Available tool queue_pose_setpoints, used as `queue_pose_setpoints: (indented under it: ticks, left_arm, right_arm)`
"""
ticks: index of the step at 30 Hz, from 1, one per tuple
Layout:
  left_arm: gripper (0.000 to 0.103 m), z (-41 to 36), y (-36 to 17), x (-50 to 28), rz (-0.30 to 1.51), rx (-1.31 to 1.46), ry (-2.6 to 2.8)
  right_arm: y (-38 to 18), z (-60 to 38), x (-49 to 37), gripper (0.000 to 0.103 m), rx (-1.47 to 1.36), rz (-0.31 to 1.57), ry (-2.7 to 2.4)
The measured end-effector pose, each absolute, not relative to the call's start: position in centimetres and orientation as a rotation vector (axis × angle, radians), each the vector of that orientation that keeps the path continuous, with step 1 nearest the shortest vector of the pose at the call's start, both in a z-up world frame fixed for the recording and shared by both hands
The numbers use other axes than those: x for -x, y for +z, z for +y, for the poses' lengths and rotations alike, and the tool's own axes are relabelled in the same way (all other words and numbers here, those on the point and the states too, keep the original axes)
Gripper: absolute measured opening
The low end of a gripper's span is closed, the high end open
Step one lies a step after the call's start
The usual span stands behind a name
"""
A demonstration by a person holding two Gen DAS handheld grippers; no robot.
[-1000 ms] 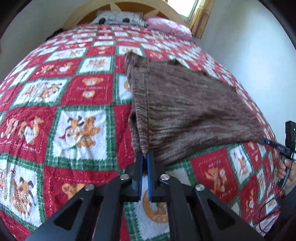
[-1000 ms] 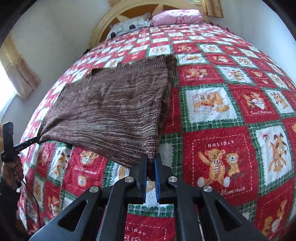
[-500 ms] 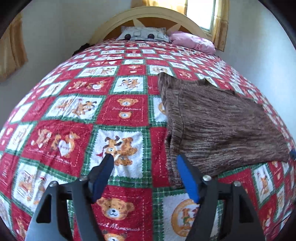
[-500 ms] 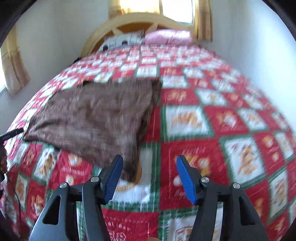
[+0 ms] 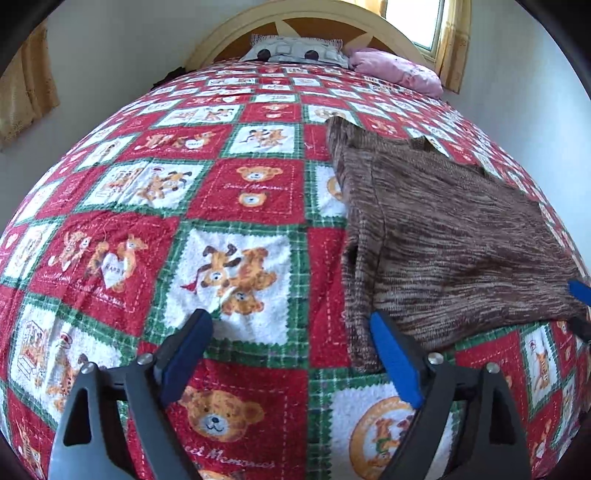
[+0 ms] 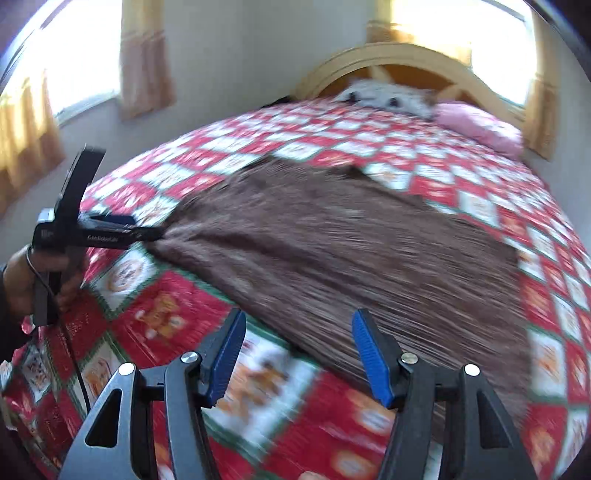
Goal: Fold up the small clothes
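A brown knitted garment (image 5: 443, 236) lies flat on the red, green and white teddy-bear quilt (image 5: 236, 184). My left gripper (image 5: 291, 354) is open and empty, above the quilt just left of the garment's near left corner. My right gripper (image 6: 297, 354) is open and empty, above the garment's near edge; the garment (image 6: 351, 251) is motion-blurred in the right wrist view. The left gripper also shows in the right wrist view (image 6: 147, 230), at the garment's left corner. The right gripper's blue tip (image 5: 580, 291) shows at the right edge of the left wrist view.
A wooden arched headboard (image 5: 303, 22), a grey-white pillow (image 5: 295, 50) and a pink pillow (image 5: 399, 70) stand at the far end of the bed. White walls and curtained windows (image 6: 144, 59) surround the bed. My hand (image 6: 26, 273) holds the left gripper's handle.
Both grippers were shut on the garment's near corners a second ago; both have let go and opened. The right gripper has swung left along the garment's near edge.
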State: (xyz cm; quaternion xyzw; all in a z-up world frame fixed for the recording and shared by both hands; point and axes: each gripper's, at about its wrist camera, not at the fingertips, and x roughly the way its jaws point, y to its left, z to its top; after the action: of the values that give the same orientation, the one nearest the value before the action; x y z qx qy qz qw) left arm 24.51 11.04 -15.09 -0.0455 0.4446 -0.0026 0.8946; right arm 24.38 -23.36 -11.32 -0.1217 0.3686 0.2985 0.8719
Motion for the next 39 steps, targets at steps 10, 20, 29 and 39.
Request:
queue_pose_setpoints:
  ticks: [10,20,29,39]
  left_arm:
    - [0.094,11.5,-15.1,-24.2,0.895,0.134,-0.038]
    - [0.094,11.4,-14.8,-23.2,0.884,0.116,-0.004]
    - [0.099,11.8,-14.2,-23.3,0.896,0.045,0.022]
    - [0.100,17.6,-13.7,-24.2,0.894,0.038,0.091]
  right_arm:
    - [-14.1,-20.3,-23.6,0.005,0.452,0.812,0.617]
    - [-14.3,-19.1,-21.8,0.027,0.636,0.763,0.566]
    - [-11.7,-14.2,-22.4,0.060,0.511,0.719,0.653]
    - [-13.4,-6.8,-21.1,0.060,0.575,0.669,0.724]
